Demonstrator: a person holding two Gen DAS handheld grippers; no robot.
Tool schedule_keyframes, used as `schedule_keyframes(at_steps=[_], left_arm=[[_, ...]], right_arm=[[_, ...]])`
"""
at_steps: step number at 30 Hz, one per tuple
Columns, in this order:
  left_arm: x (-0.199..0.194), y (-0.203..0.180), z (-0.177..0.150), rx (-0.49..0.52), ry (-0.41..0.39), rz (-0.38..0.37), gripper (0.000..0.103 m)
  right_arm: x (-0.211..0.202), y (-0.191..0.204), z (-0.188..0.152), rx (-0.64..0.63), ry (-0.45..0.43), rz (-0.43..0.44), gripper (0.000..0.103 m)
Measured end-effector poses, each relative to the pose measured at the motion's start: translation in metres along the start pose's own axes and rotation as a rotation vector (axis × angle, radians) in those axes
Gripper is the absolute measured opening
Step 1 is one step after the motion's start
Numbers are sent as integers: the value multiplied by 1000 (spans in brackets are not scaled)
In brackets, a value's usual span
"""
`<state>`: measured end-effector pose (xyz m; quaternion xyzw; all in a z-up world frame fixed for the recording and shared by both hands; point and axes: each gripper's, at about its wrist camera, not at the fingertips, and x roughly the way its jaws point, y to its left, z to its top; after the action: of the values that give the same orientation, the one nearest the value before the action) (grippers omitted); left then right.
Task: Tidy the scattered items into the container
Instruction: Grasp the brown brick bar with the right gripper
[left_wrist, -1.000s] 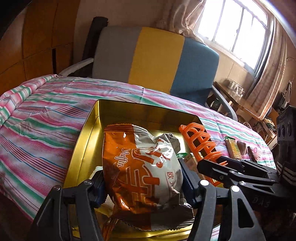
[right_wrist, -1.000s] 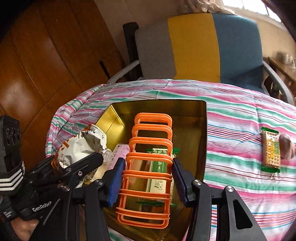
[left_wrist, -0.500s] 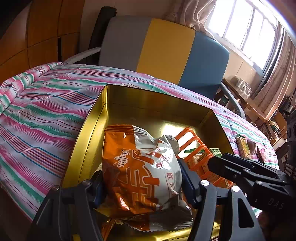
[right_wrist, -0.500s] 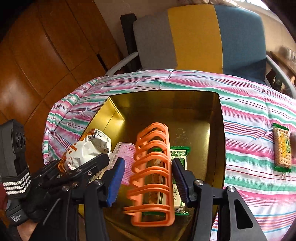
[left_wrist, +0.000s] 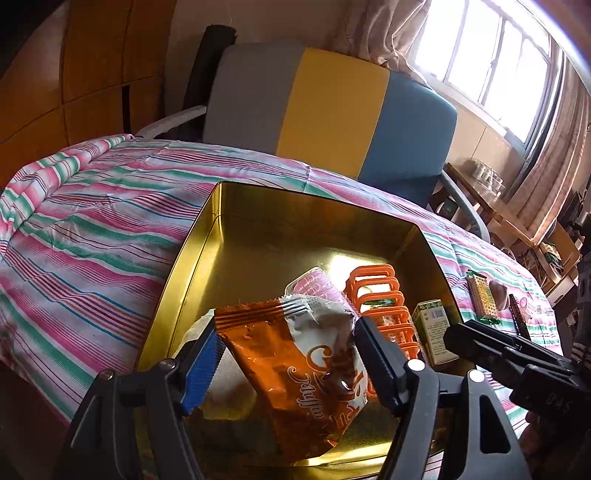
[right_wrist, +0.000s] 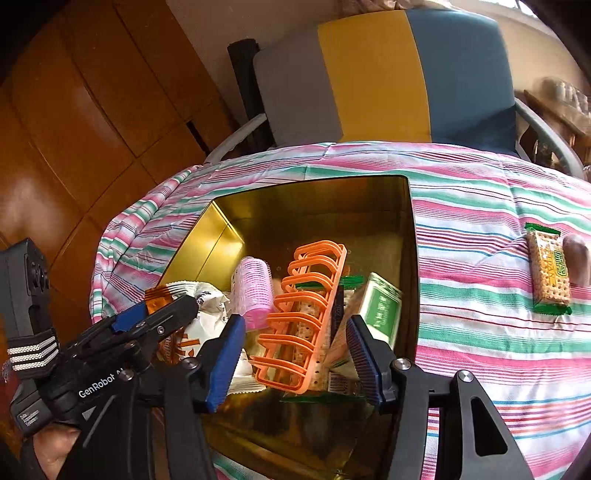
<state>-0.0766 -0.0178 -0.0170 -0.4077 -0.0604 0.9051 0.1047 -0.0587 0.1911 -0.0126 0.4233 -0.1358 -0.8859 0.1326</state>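
A gold tin (left_wrist: 184, 266) stands on the striped cloth. An orange-and-white snack bag (left_wrist: 295, 369) hangs tilted over its near corner, between the opening jaws of my left gripper (left_wrist: 288, 343); the pads no longer press it. In the right wrist view an orange plastic rack (right_wrist: 303, 317) leans on its side in the tin (right_wrist: 221, 240), against a cracker pack and a green box (right_wrist: 382, 306). My right gripper (right_wrist: 295, 325) straddles the rack with its jaws opening and a gap on either side. A pink roller (right_wrist: 253, 291) lies beside the rack.
On the cloth right of the tin lie a green-edged cracker pack (right_wrist: 548, 273) and a small brown object (right_wrist: 578, 262). A grey, yellow and blue chair (left_wrist: 332, 114) stands behind the table. Wooden panels line the left side.
The left jaws have spread and the snack bag has slipped and turned round between them. The right jaws have let go of the orange rack, which has tipped onto its side in the tin.
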Motion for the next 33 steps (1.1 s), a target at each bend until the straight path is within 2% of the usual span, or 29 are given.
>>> schedule_keyframes(at_steps=[6,13,16,22,28,33], left_arm=[[-7,-10,-1,36,-30,71,73],[-25,-23,5,20,-105,109,78],[-29,-36,8,21,-99,53,78],[-25,-98,4,151,-57,-83,78],[-3,-182,-10,321,38,-213,79],[21,-237,-29,421,120,-264,79]], right_arm=[[-33,-32,-13,58,-50,-33,62],[-75,-110,-42,213,-91,-148,66],[-93,-152,-62,309,-98,-208,66],[-124,-221,-99,472,-113,-295,66],[-141,-249,-111,513,-142,-315,66],[-144,-256,-110,486,-148,-321,69]])
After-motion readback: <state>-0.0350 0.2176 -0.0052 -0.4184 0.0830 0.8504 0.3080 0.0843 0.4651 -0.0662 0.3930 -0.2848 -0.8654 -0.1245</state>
